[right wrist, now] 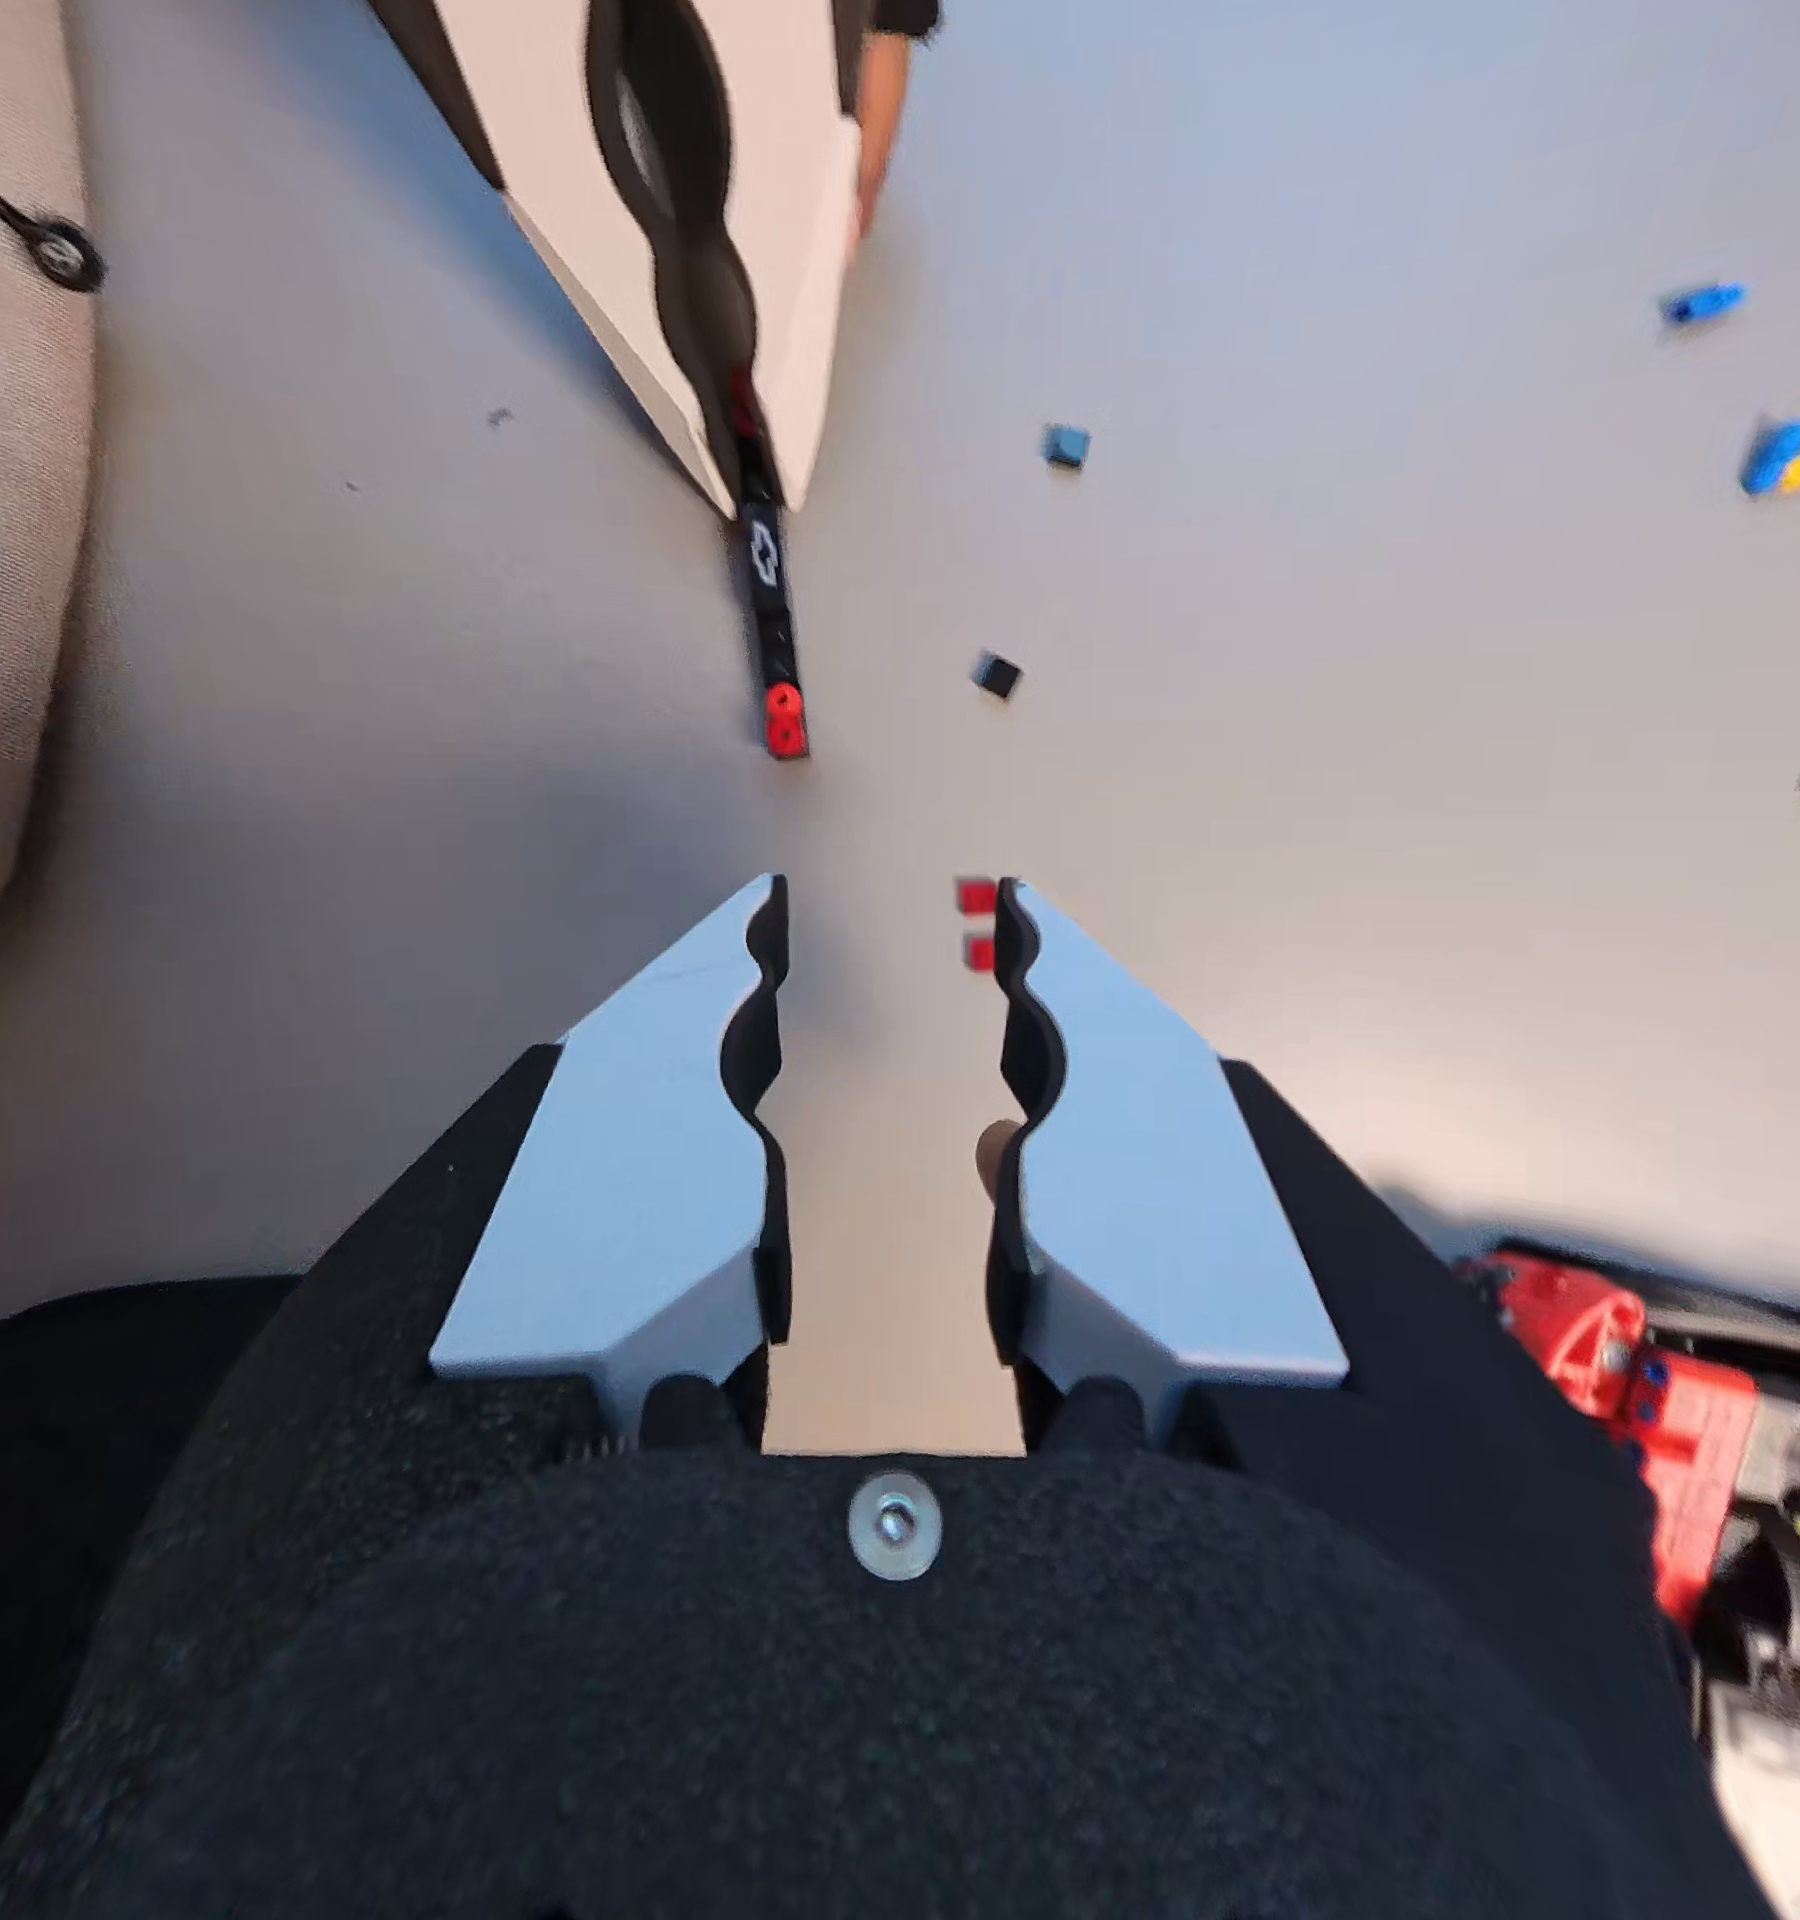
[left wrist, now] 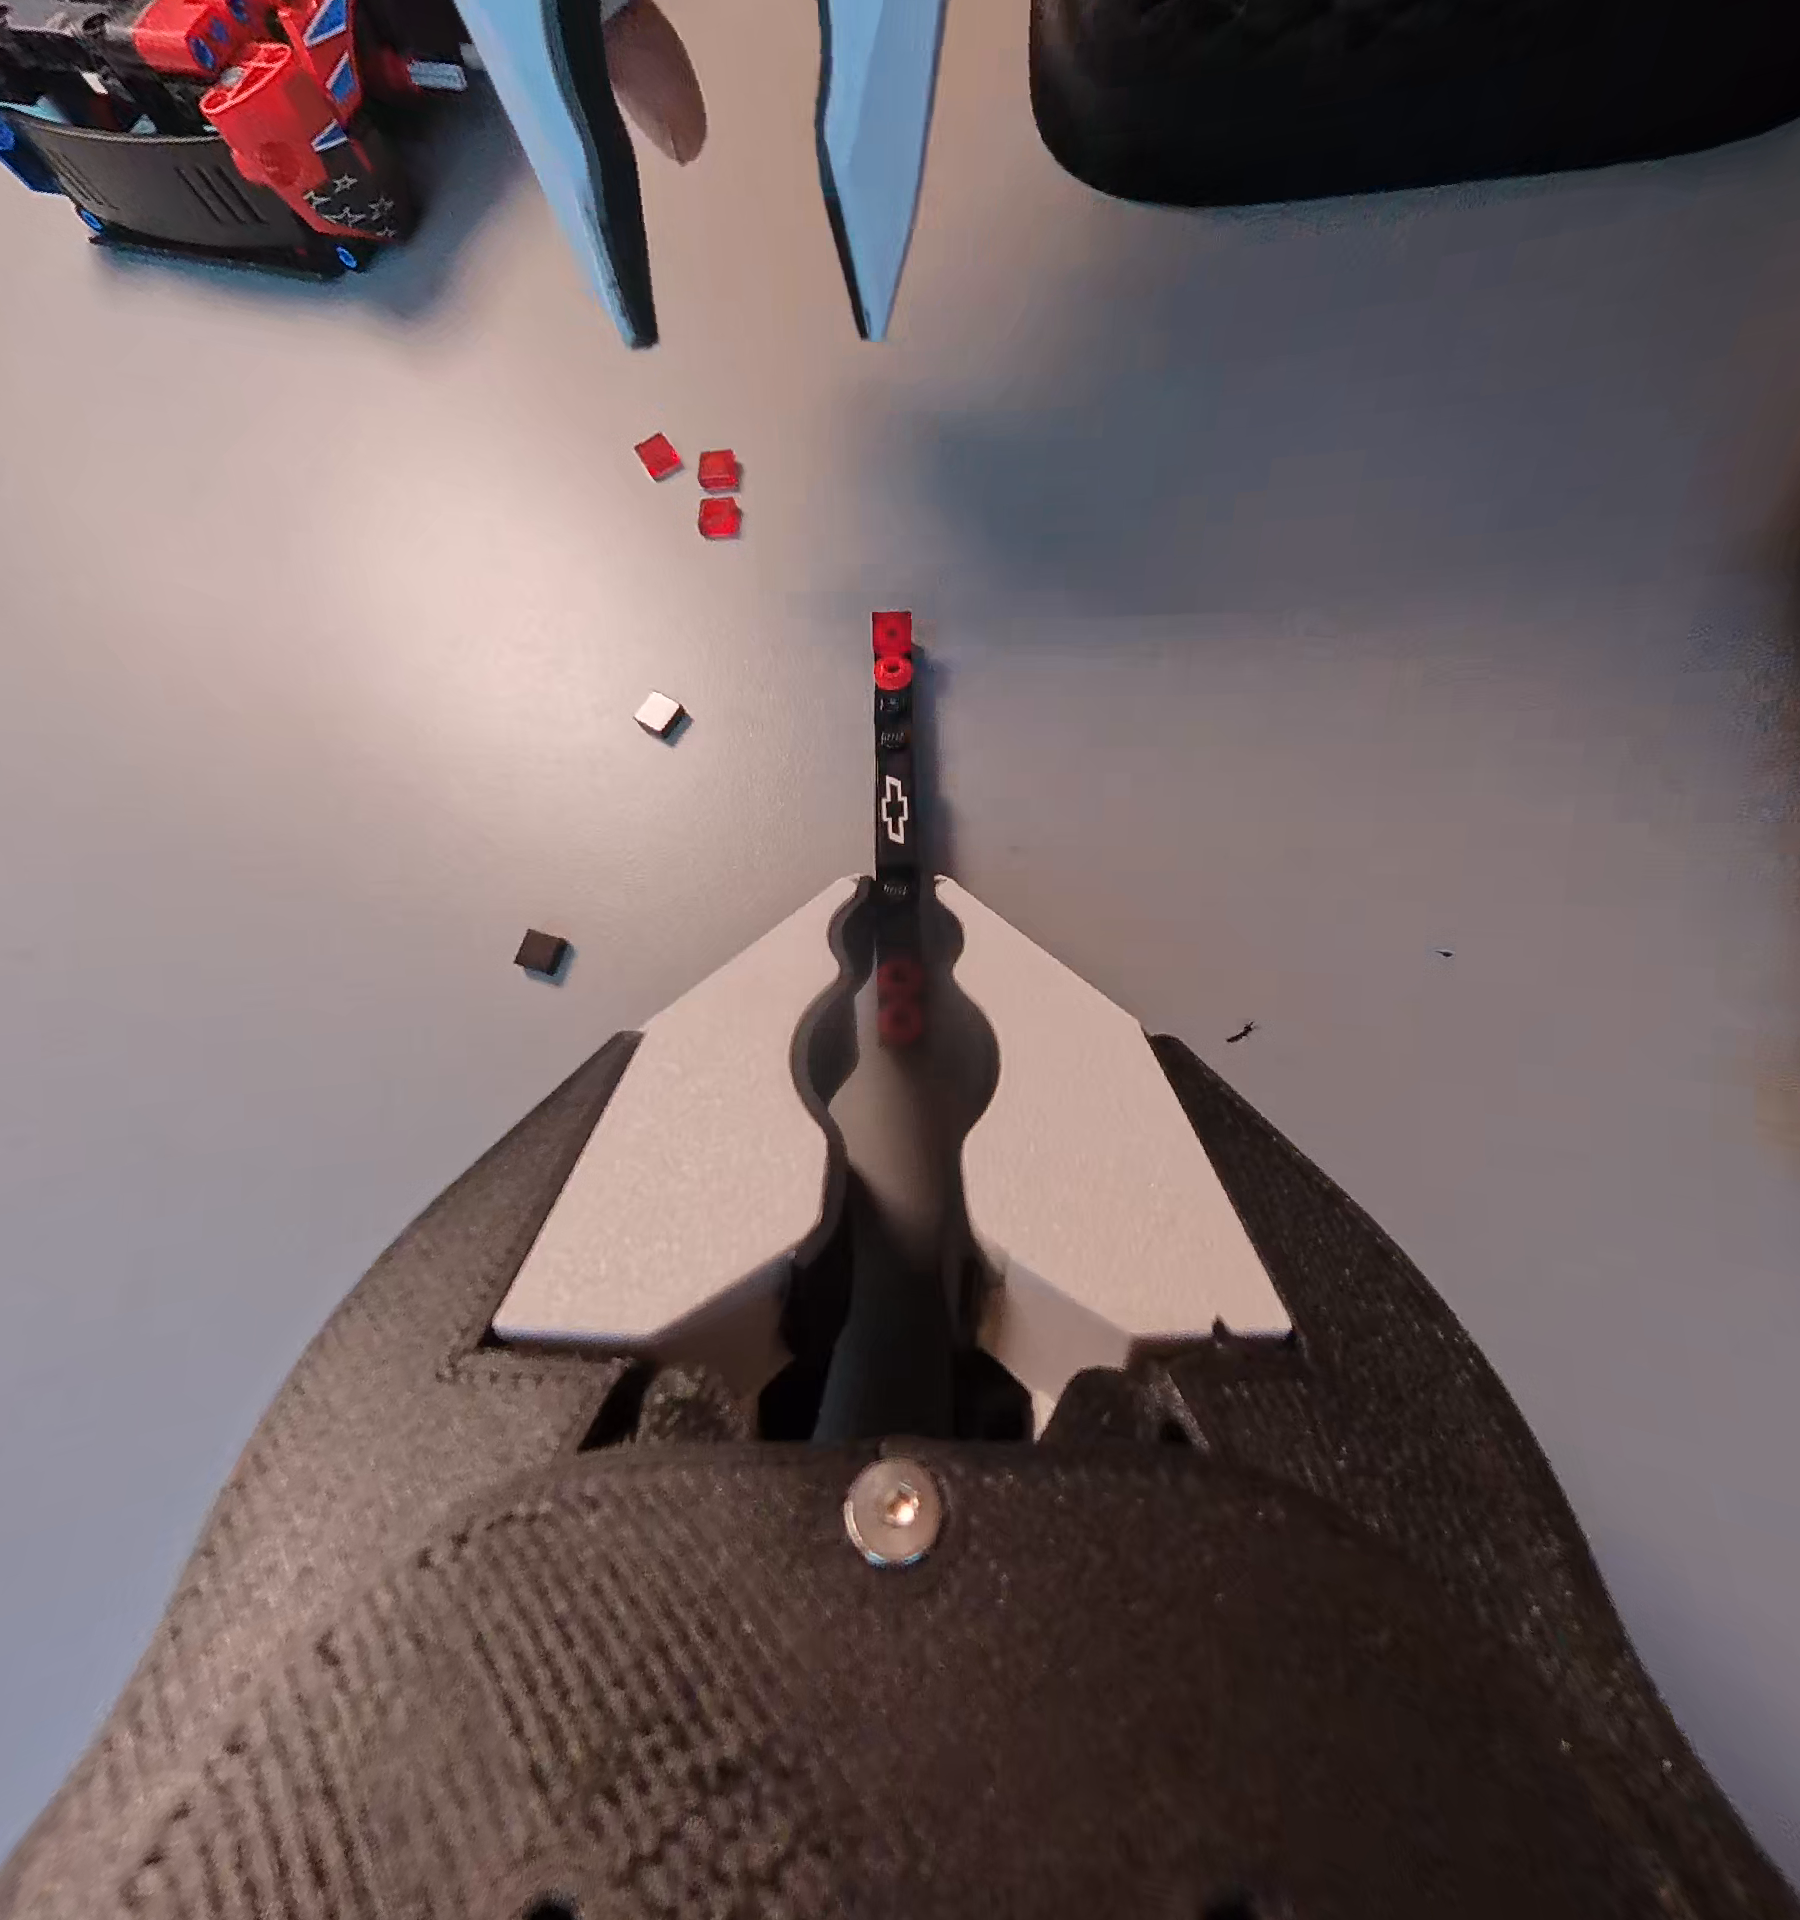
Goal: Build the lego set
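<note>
Two tongs: left tongs (left wrist: 896, 883) on black strip (left wrist: 894, 790), right tongs (right wrist: 891, 894) agape.

Soft, even overhead light — a pale glare patch on the grey table (left wrist: 252, 727), soft shadows beneath the tools. Wide-angle bending warps the edges; the right wrist view is slightly motion-blurred throughout.

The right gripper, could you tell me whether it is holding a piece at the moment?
No, the right gripper is open, with only bare table between its fingers.
</note>
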